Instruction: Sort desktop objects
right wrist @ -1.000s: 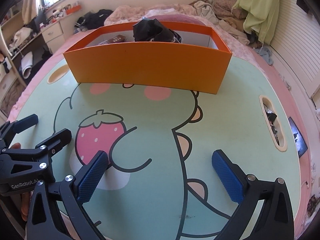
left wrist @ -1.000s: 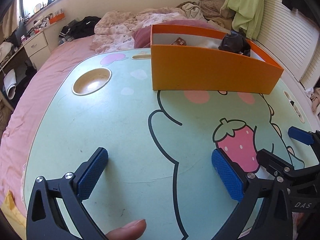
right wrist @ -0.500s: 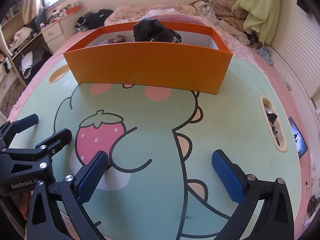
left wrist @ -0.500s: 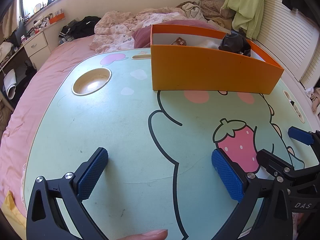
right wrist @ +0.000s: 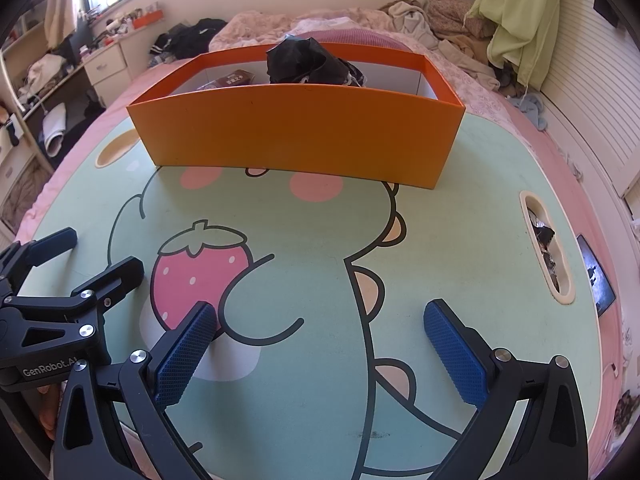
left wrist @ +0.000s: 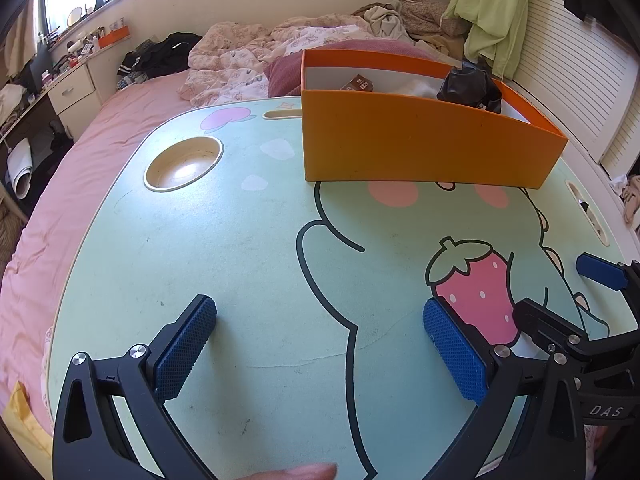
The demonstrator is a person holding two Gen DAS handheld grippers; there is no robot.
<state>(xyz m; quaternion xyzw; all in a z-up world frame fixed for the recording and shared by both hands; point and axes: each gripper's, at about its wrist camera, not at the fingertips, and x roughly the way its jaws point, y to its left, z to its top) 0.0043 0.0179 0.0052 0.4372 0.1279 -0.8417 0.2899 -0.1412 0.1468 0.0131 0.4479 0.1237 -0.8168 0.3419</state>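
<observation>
An orange box (left wrist: 424,144) (right wrist: 296,136) stands at the far side of the mint cartoon lap table (left wrist: 240,240) (right wrist: 460,220). Inside it I see a crumpled black bag (left wrist: 470,86) (right wrist: 306,62) and a small brown packet (left wrist: 358,83) (right wrist: 230,79). My left gripper (left wrist: 320,344) hovers open over the near table, nothing between its blue pads. My right gripper (right wrist: 320,344) is open too and holds nothing. Each gripper shows in the other's view, the right gripper (left wrist: 560,304) at the right edge and the left gripper (right wrist: 72,260) at the left edge. A fingertip (left wrist: 296,472) pokes in at the bottom.
A round cup recess (left wrist: 184,163) is sunk into the table's left side. A slot (right wrist: 546,248) on the right edge holds dark scraps. The table rests on a pink bed (left wrist: 80,168) with rumpled bedding (left wrist: 248,60) behind the box. A phone (right wrist: 596,280) lies at the right.
Both grippers hold still. The fingertip at the bottom of the left wrist view has slid lower and to the right.
</observation>
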